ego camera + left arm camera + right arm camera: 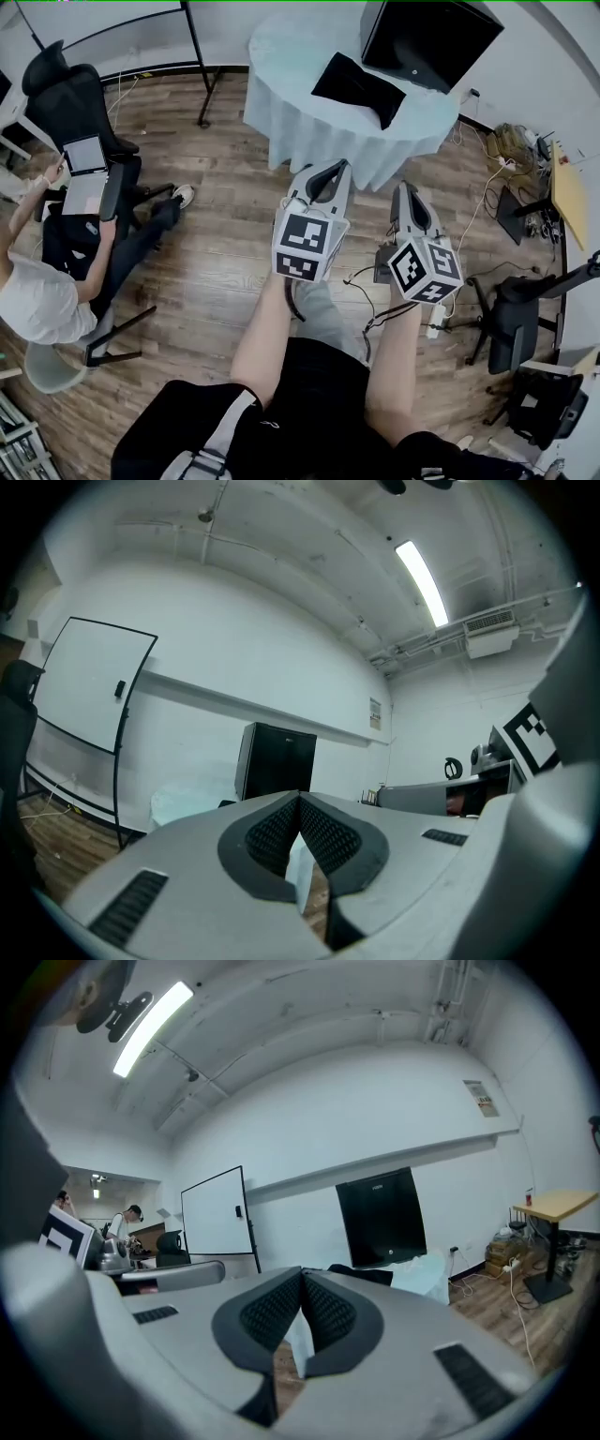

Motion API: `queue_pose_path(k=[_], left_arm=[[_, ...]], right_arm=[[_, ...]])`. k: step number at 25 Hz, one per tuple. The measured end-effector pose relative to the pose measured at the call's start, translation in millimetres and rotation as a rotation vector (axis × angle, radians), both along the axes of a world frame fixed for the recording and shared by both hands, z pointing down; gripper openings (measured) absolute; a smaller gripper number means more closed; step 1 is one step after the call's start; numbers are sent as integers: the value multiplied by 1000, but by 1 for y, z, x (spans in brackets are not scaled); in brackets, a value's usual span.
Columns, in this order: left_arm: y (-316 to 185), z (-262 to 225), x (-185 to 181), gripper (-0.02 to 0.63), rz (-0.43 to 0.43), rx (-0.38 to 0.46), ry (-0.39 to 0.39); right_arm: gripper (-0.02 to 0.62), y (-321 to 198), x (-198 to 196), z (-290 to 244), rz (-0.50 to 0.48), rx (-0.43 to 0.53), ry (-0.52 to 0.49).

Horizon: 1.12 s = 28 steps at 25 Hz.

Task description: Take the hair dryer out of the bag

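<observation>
Bag (359, 89), seemingly soft fabric, lies on the round table (286, 58).

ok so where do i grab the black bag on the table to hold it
Probably the near edge of the black bag, coming in from the person's side of the round table. It lies flat on the cloth, so only an edge can be pinched. Where it opens can't be made out from here.

floor (216, 272): I read wood planks, low sheen | table cover (300, 127): pale cloth, soft folds | bag (359, 89): black, matt, looks like fabric | left gripper (330, 169), right gripper (405, 187): grey matt plastic shells | pads (328, 1313): black, finely dimpled
</observation>
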<state>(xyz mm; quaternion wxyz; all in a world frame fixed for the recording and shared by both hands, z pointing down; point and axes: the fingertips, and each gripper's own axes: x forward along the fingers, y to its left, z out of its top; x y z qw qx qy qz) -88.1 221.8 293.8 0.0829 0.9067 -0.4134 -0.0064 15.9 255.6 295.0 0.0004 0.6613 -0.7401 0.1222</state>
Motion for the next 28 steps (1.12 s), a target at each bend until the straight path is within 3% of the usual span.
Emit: queue_pose_path(k=[9, 17, 22, 28], left_arm=[[-72, 38, 69, 15, 63, -64, -53], [-115, 11, 149, 28, 198, 78, -185], [-146, -1, 155, 28, 159, 122, -237], [-175, -22, 148, 26, 84, 170, -235]], right_arm=[[6, -62, 78, 35, 76, -52, -63], [5, -128, 149, 27, 114, -13, -157], [5, -166, 163, 16, 79, 15, -186], [5, -192, 166, -11, 20, 62, -148]])
